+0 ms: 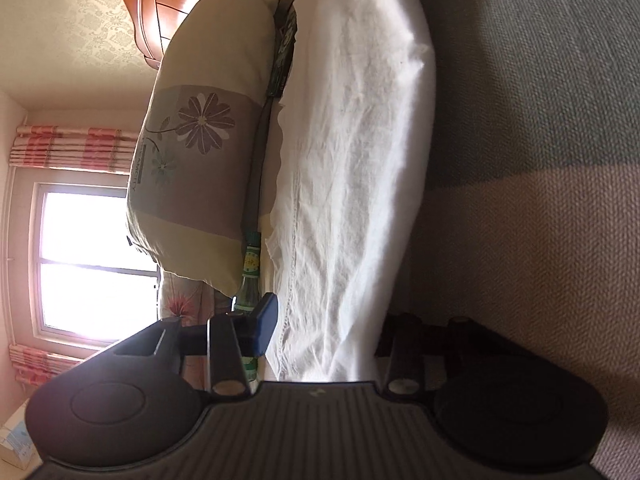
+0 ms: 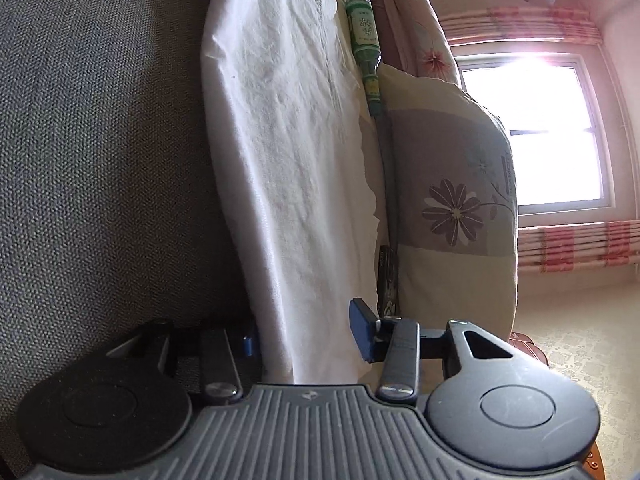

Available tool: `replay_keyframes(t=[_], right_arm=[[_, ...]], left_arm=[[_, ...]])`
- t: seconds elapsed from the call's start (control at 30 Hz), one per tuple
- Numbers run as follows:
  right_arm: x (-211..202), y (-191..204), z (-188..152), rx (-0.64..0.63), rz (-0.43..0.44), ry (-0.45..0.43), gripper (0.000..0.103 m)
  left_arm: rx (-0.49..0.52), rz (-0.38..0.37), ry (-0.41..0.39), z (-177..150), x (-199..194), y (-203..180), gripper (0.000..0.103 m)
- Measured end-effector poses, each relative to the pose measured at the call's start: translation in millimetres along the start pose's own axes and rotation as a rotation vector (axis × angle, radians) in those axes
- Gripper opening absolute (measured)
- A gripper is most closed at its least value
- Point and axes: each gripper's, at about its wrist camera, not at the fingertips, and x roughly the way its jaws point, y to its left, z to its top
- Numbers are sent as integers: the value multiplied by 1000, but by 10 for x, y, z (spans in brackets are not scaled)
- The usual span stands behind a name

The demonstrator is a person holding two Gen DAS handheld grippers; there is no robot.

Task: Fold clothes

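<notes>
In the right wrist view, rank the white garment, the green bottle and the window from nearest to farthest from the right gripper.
1. White garment: between the fingers of the right gripper, running away from it.
2. Green bottle: farther along, lying beside the garment's far end, against the floral pillow.
3. Window: farthest, behind the pillow on the room's wall.

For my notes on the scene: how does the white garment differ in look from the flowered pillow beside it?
The white garment is plain, thin and creased, lying flat; the flowered pillow is plump and stands higher. The garment is one colour with a stitched seam; the pillow is cream with a grey band and a printed flower. Both are soft fabric on the same grey surface.
</notes>
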Motion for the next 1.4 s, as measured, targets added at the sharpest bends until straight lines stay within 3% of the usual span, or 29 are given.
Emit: replay_keyframes(t=[0.07, 0.13, 0.2, 0.27, 0.43, 0.6, 0.97, 1.17, 1.4], right_arm=[[2, -29, -22, 1, -6, 1, 63], [22, -17, -8, -9, 3, 1, 62], [37, 41, 22, -46, 15, 0, 48], [54, 192, 40, -107, 49, 9, 9], [65, 249, 13, -58, 4, -3, 10], [47, 177, -12, -32, 24, -20, 8], [-56, -95, -11, 56, 28, -32, 7], [-319, -315, 43, 120, 22, -50, 6], [-779, -183, 9, 84, 57, -42, 6]], left_arm=[[5, -5, 17, -33, -3, 15, 50], [8, -10, 29, -46, 4, 10, 43], [14, -16, 32, -20, 27, -37, 32], [31, -29, 39, 8, 39, -98, 17], [25, -48, 43, -12, 17, -142, 7], [-29, -78, 10, -69, 10, -38, 7], [-10, -32, -19, -121, -154, 197, 4], [-43, -3, -22, -186, -313, 349, 2], [-30, -30, -56, -287, -812, 323, 2]])
